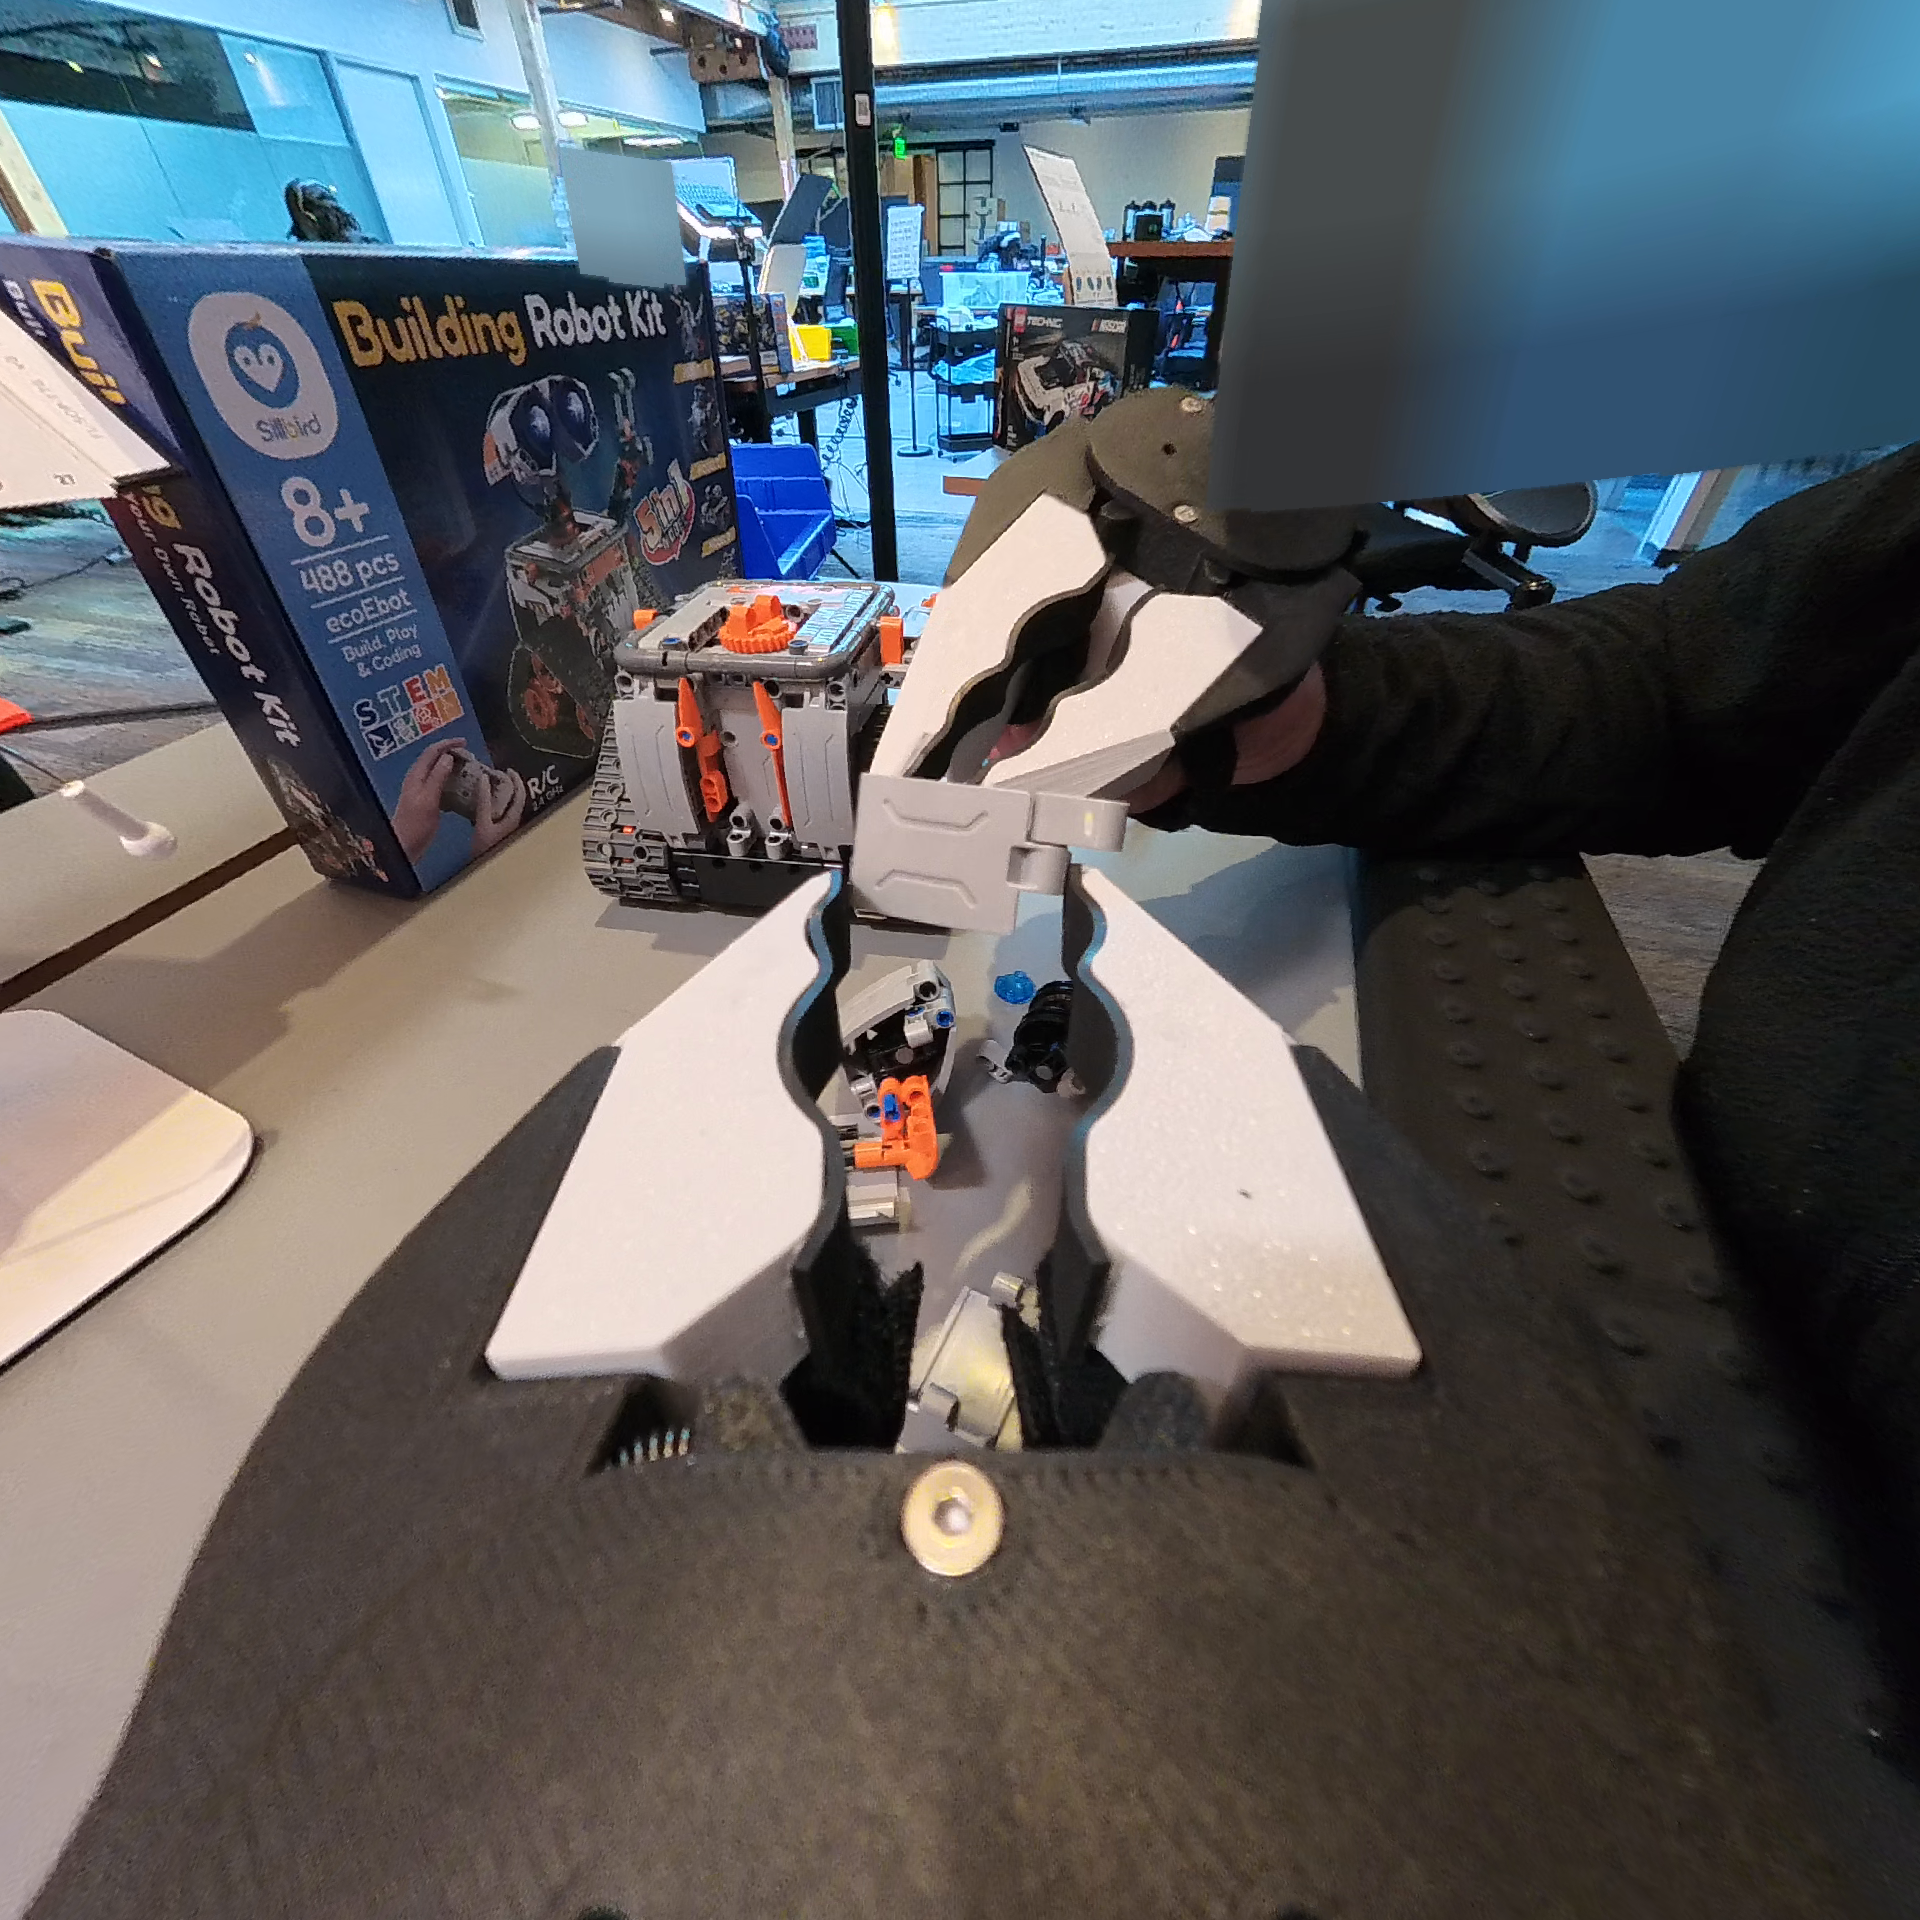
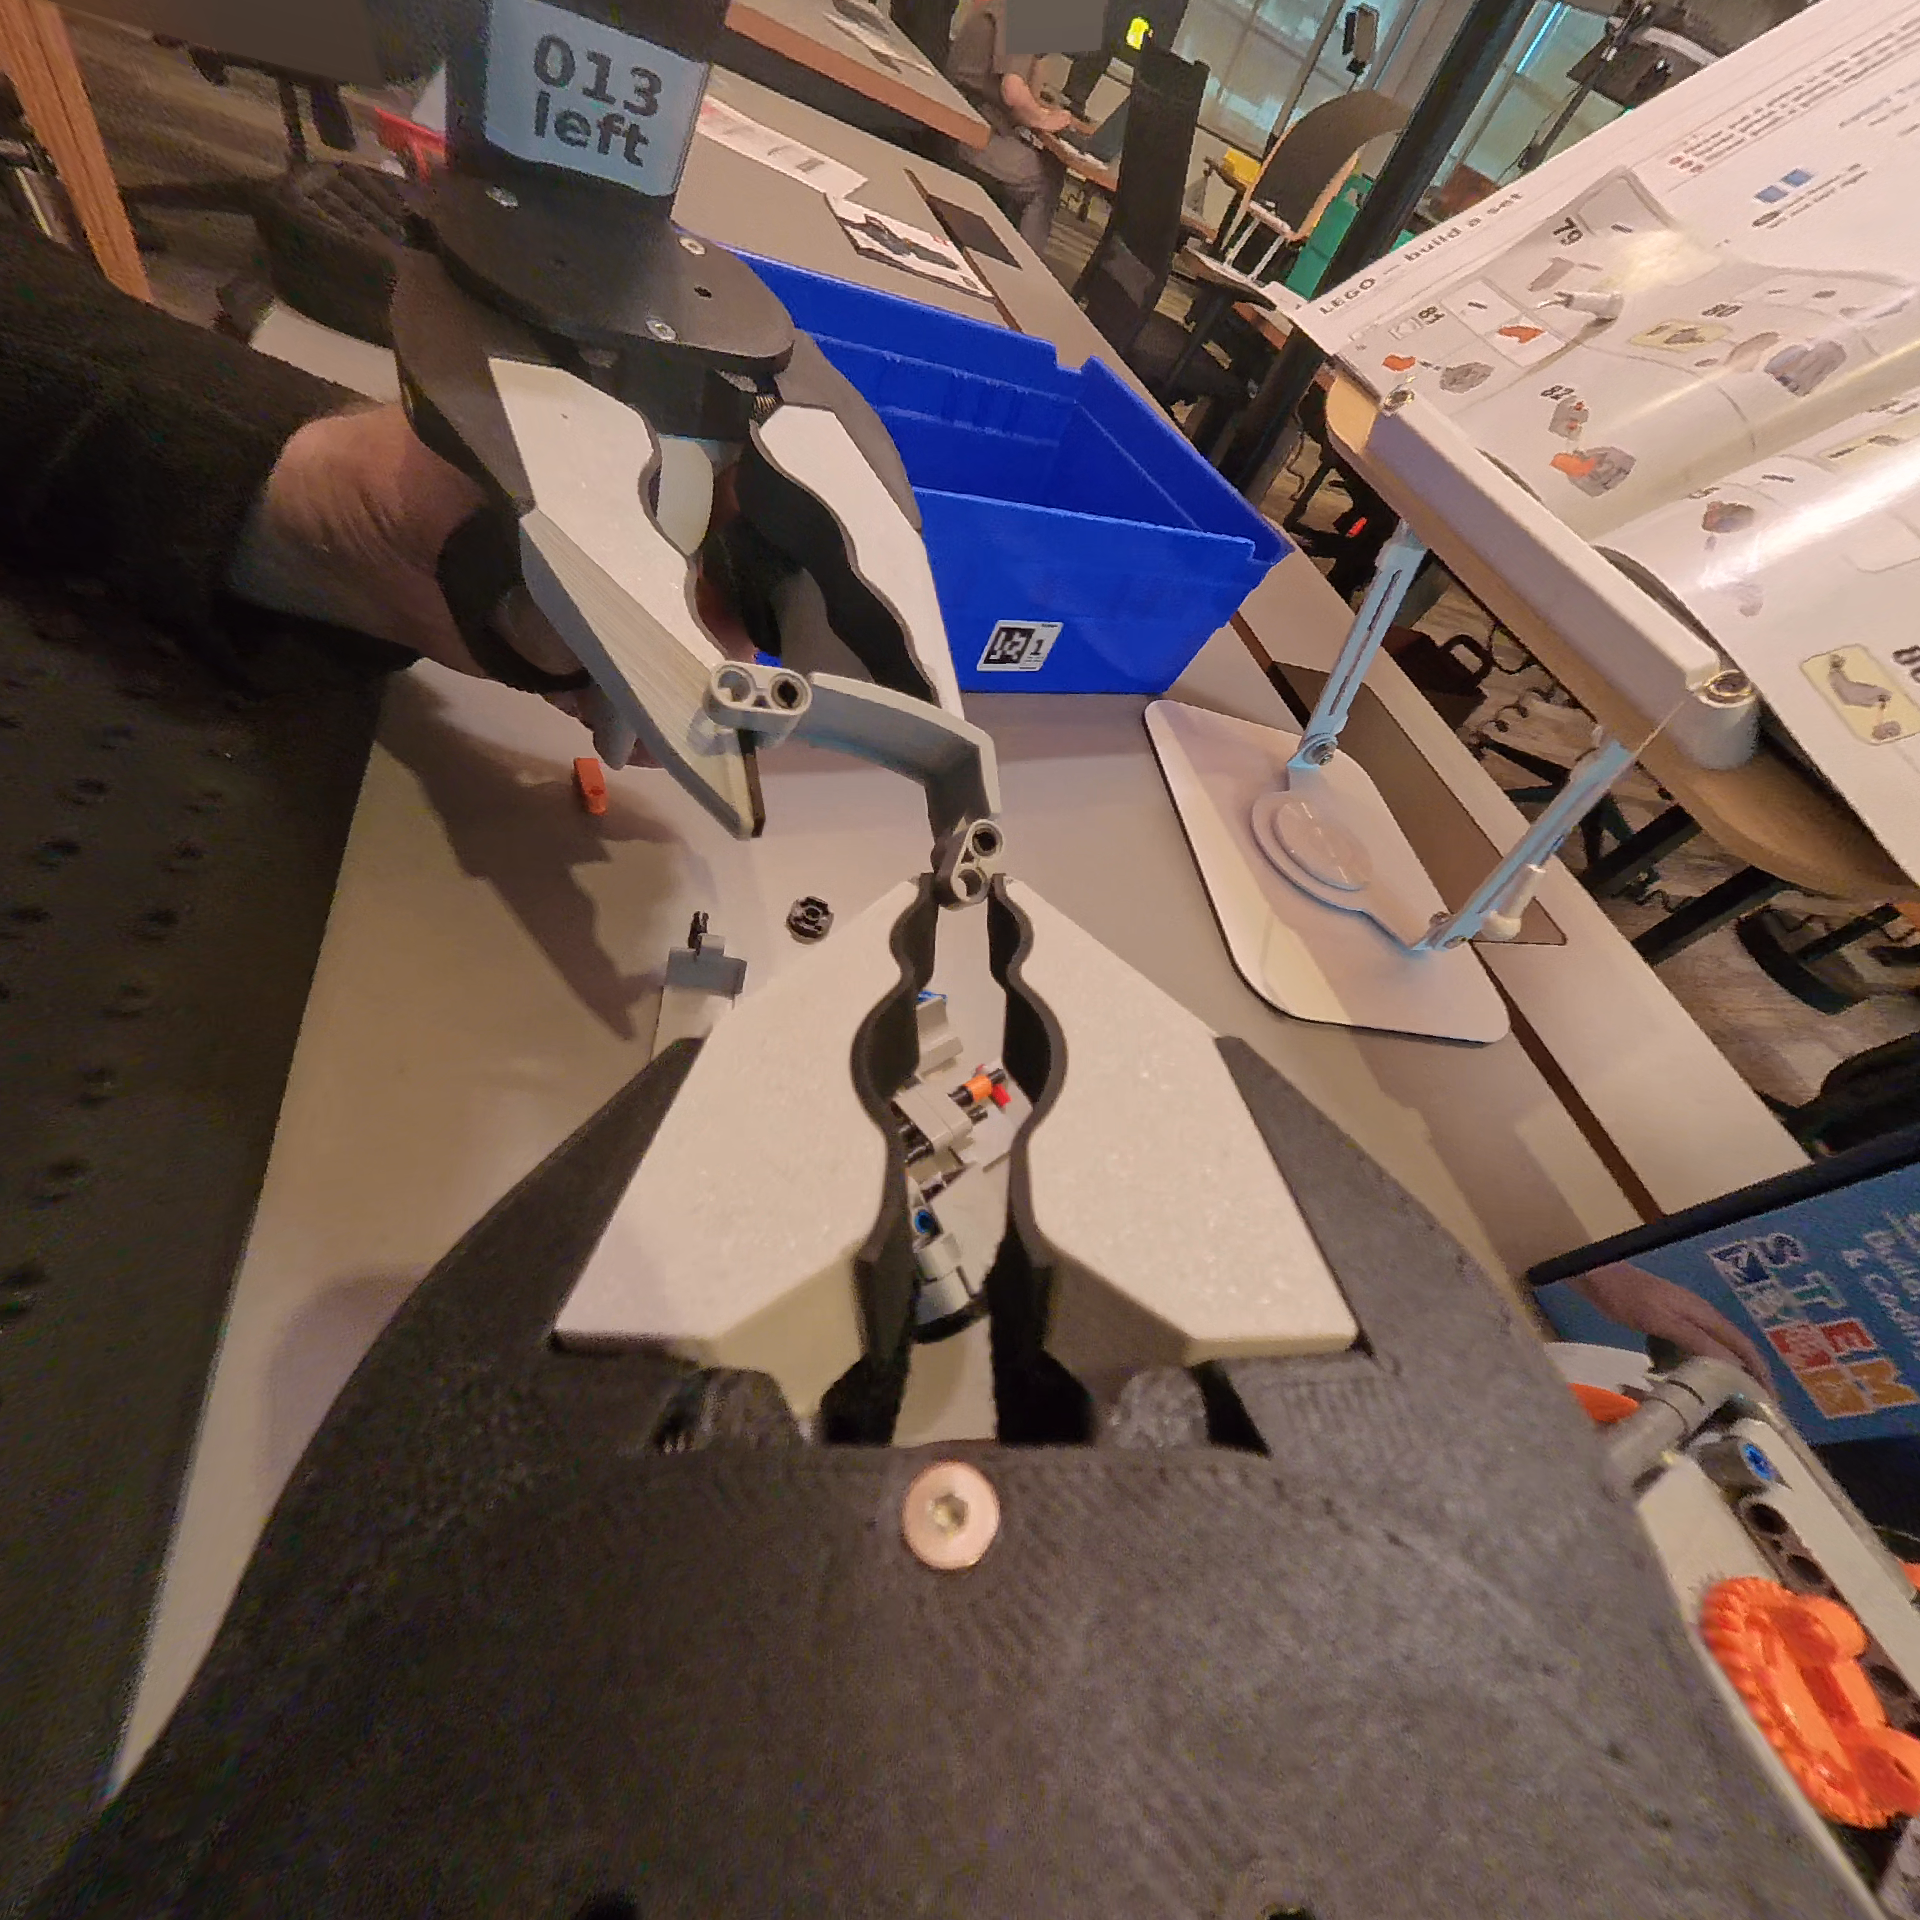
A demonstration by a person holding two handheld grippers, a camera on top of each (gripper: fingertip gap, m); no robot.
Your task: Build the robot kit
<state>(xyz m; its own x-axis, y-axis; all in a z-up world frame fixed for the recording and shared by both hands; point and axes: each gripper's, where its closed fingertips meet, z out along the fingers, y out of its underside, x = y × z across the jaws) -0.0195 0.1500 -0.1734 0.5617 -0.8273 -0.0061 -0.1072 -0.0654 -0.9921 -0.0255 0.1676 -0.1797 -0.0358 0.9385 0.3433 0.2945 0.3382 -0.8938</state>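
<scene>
Desk (image 1: 416, 1039) is grey, and the biggest thing on it is a dark blue robot kit box (image 1: 416, 520), standing near its left edge as the left wrist view sees it. A blue bin (image 2: 1039, 499) sits toward the far edge in the right wrist view. Beside it a white stand (image 2: 1351, 935) props up an open instruction booklet (image 2: 1662, 312). A grey-and-orange tracked model (image 1: 748, 727) is parked just beside the box.

Over the middle of the desk, both grippers meet on one piece. The left gripper (image 1: 951, 894) has its fingers closed across a grey panel (image 1: 935, 852), one tip at each end. The right gripper (image 2: 956, 888) pinches the panel's pin-hole lug between nearly touching tips. The panel hangs clear of the desktop, between the two grippers.

Loose parts lie on the desk below: an orange-and-grey sub-assembly (image 1: 899, 1101), a black piece (image 1: 1039, 1029), then a tiny blue stud (image 1: 1013, 985).
</scene>
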